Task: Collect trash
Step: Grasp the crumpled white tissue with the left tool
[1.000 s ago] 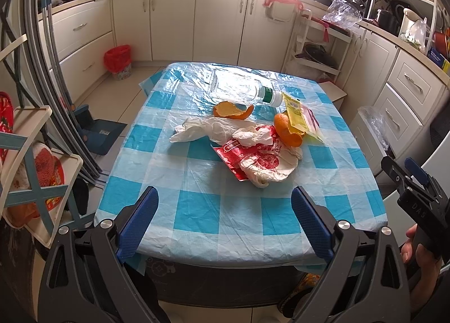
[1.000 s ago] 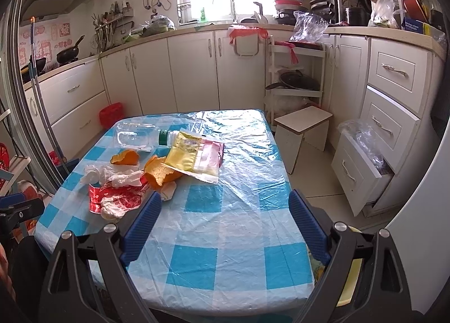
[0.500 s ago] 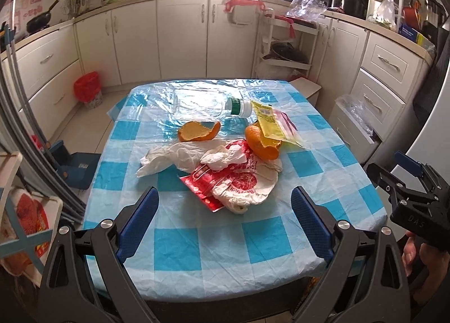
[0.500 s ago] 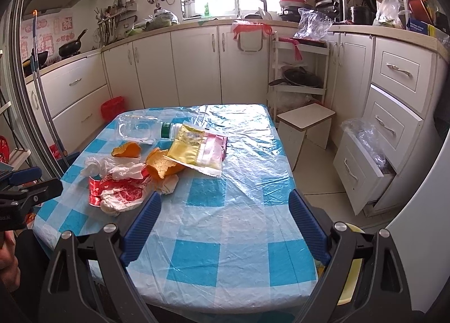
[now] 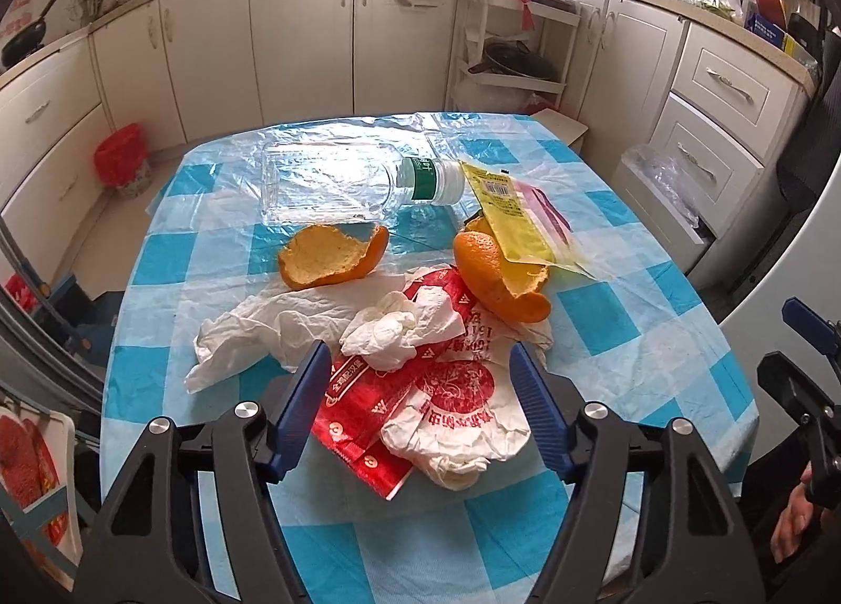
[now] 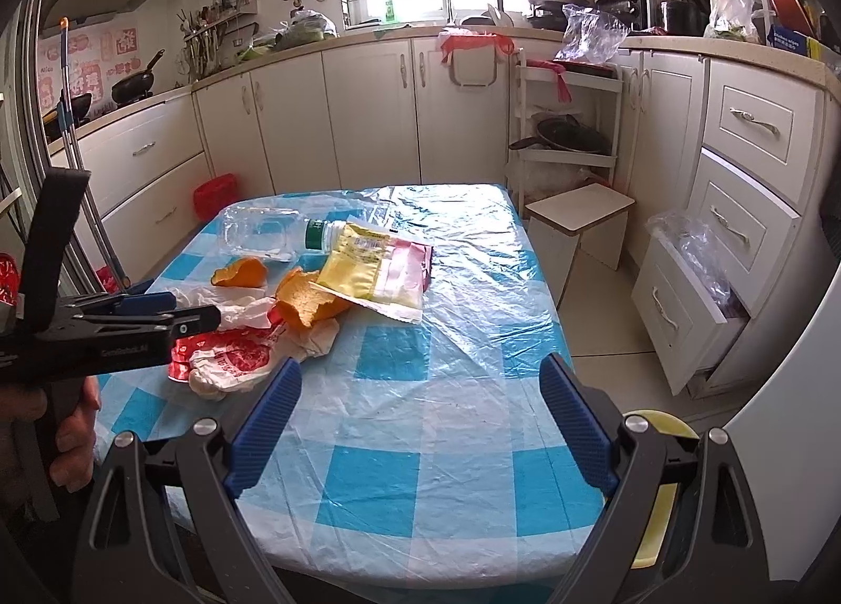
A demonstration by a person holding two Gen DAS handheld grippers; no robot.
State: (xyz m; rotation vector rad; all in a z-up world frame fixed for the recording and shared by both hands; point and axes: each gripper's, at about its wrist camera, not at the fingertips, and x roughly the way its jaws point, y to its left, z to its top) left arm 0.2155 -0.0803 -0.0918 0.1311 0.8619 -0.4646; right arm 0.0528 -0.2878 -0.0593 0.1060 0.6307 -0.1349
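Closing in over the red-printed wrapper (image 5: 452, 409) near the bench's (image 5: 604, 325) front edge, left gripper (image 5: 420, 404) fingers narrowing from wide with nothing pinched yet, right gripper (image 6: 420, 425) spread, idle over bare checked cloth, signalling first pickup.

The left wrist view looks steeply down, close over the trash pile (image 5: 420, 341) at the worktop's (image 5: 604, 320) near left, while the right wrist view, farther right and shallower, shares that pile (image 6: 294, 299), worktop (image 6: 447, 341) and far cabinets (image 6: 368, 104).
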